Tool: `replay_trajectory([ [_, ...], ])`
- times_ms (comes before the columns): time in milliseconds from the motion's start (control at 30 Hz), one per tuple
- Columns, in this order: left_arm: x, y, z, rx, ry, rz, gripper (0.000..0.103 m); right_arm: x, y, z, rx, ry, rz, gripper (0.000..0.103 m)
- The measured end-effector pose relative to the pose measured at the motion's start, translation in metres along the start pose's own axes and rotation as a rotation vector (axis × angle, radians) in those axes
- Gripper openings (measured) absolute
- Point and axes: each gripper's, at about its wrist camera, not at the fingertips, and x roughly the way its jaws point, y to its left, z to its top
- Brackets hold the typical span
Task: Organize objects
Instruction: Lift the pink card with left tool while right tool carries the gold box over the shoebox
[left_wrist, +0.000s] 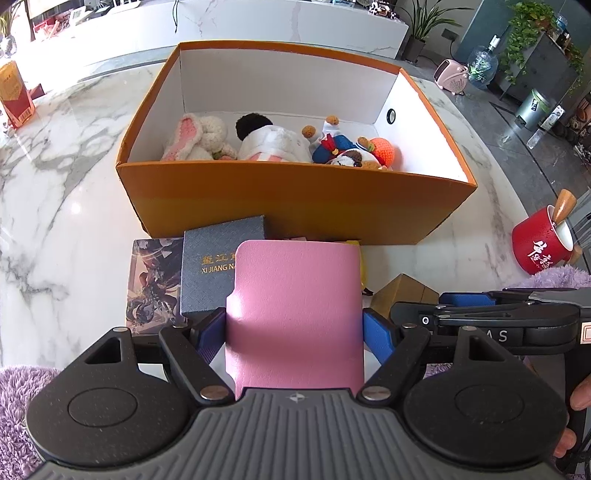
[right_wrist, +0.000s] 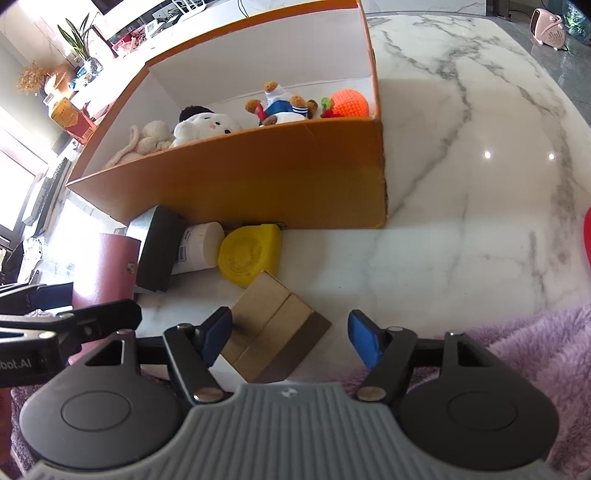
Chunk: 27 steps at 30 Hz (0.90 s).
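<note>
My left gripper (left_wrist: 293, 328) is shut on a pink leather case (left_wrist: 295, 295), its blue pads pressing both long sides, held just in front of the orange cardboard box (left_wrist: 295, 199). The same case (right_wrist: 107, 273) shows at the left of the right wrist view. My right gripper (right_wrist: 291, 328) is open over a brown cardboard box (right_wrist: 269, 321) that lies skewed on the marble table. Its left pad is close beside the box's corner and its right pad stands well apart. The orange box (right_wrist: 258, 184) holds several plush toys (left_wrist: 273, 146).
Against the orange box's front wall lie a dark grey gift box (left_wrist: 218, 266), a picture-printed box (left_wrist: 153, 280), a white jar (right_wrist: 201, 247) and a yellow round object (right_wrist: 251, 254). A red mug (left_wrist: 543, 240) stands at the right. Purple fluffy fabric (right_wrist: 535, 350) covers the near edge.
</note>
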Motion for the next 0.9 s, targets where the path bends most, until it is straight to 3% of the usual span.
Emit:
replay_trajectory([
  [233, 0.005, 0.005, 0.002, -0.005, 0.011, -0.001, 0.09, 0.009, 0.005, 0.007, 0.031, 0.034, 0.007, 0.075],
  [433, 0.007, 0.006, 0.004, 0.001, 0.019, -0.011, 0.09, 0.019, 0.004, 0.008, 0.089, 0.074, 0.025, 0.066],
  [733, -0.003, 0.005, 0.011, 0.006, 0.011, -0.054, 0.09, 0.007, 0.009, 0.004, -0.001, 0.067, 0.0, 0.053],
  [900, -0.012, 0.002, 0.015, 0.008, 0.003, -0.086, 0.09, -0.009, 0.008, 0.004, -0.021, 0.041, 0.01, 0.052],
])
